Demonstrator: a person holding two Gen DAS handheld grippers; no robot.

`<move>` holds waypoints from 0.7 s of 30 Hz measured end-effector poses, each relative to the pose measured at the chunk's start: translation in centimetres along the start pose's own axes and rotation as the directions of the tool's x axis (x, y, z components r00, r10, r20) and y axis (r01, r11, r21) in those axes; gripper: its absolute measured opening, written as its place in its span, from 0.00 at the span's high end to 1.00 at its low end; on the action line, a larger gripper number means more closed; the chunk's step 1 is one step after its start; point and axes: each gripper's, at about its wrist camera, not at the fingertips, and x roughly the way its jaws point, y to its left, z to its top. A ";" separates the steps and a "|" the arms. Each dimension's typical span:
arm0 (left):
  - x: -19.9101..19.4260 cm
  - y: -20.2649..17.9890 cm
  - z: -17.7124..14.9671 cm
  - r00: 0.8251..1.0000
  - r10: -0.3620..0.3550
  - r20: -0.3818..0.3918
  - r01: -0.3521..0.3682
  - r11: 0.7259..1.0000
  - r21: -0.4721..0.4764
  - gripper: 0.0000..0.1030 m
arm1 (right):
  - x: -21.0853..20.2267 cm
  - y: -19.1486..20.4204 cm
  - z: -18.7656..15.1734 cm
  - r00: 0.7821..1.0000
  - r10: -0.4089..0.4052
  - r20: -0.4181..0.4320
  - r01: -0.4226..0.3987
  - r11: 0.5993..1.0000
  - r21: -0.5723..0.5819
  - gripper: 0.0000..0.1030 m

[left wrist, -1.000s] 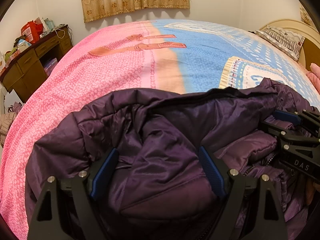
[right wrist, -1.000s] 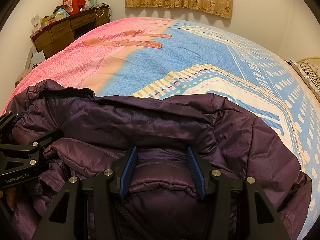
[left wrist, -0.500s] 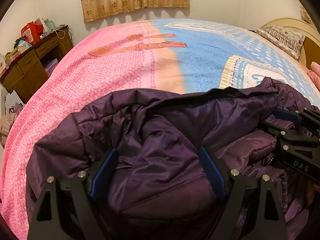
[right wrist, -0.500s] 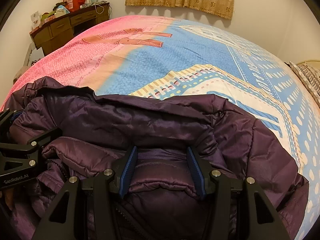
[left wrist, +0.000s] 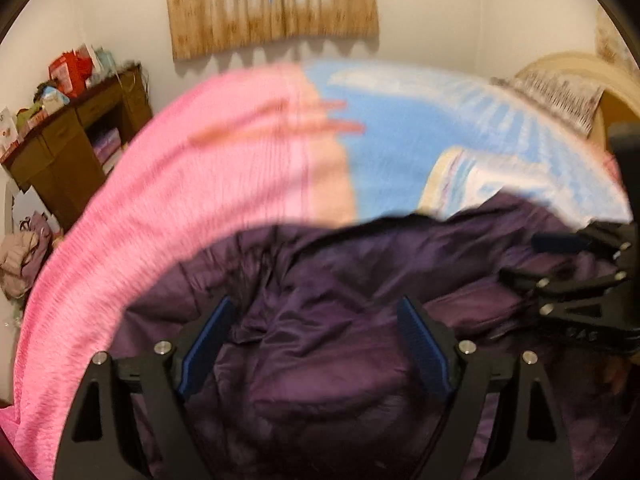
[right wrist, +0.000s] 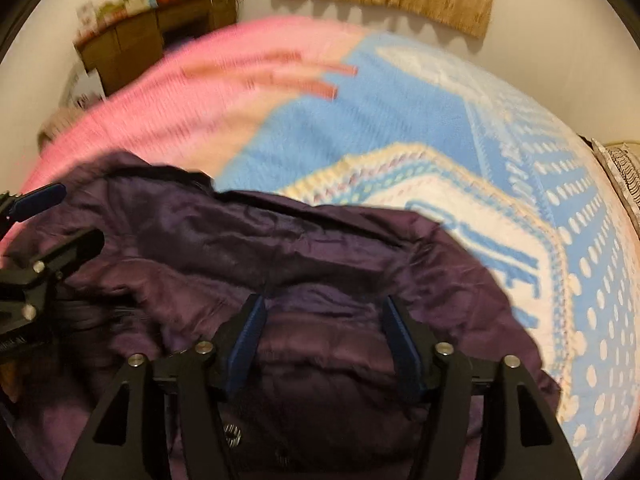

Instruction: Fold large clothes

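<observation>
A dark purple puffer jacket (left wrist: 328,280) lies bunched on the bed and fills the lower half of both views (right wrist: 280,248). My left gripper (left wrist: 316,316) has its blue-padded jaws wide apart with a thick fold of jacket bulging between them. My right gripper (right wrist: 324,312) stands the same way over another fold. Each gripper shows at the edge of the other's view: the right one (left wrist: 560,264) and the left one (right wrist: 44,216). Both views are motion-blurred.
The bed cover (left wrist: 208,168) is pink on the left and blue with white patterns on the right (right wrist: 460,128). A brown dresser (left wrist: 76,152) with clutter stands at the left wall. A pillow and headboard (left wrist: 560,96) are at the far right. Curtains hang behind.
Both grippers have lifted and tilted with the jacket; the views are now blurred and show more of the room. The jaws stand as before around the fabric.
</observation>
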 end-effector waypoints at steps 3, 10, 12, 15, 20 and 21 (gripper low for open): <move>-4.1 0.3 0.4 0.996 -0.051 0.073 0.054 0.998 -0.039 0.16 | -3.2 -1.2 -1.5 0.999 0.014 0.052 -0.015 1.000 0.014 0.39; -11.4 0.8 -4.1 0.989 -0.081 0.124 0.078 0.997 0.029 0.08 | -10.2 -4.8 -8.2 0.984 0.148 0.097 -0.153 0.987 0.048 0.37; -12.5 1.7 -6.2 0.992 -0.059 0.110 0.054 0.997 0.046 0.08 | -12.0 -6.4 -11.1 0.981 0.158 0.109 -0.167 0.983 0.074 0.37; -14.3 4.1 -9.6 0.995 -0.069 0.078 0.071 0.997 -0.021 0.08 | -13.6 -8.2 -15.5 0.980 0.170 0.101 -0.184 0.971 0.153 0.35; -18.1 7.7 -18.7 0.991 -0.131 0.021 0.132 0.989 -0.073 0.08 | -16.2 -10.6 -25.4 0.961 0.269 0.062 -0.276 0.923 0.269 0.34; -18.3 8.0 -19.9 0.992 -0.128 0.005 0.128 0.989 -0.074 0.08 | -16.8 -11.1 -27.5 0.950 0.304 0.064 -0.309 0.904 0.297 0.34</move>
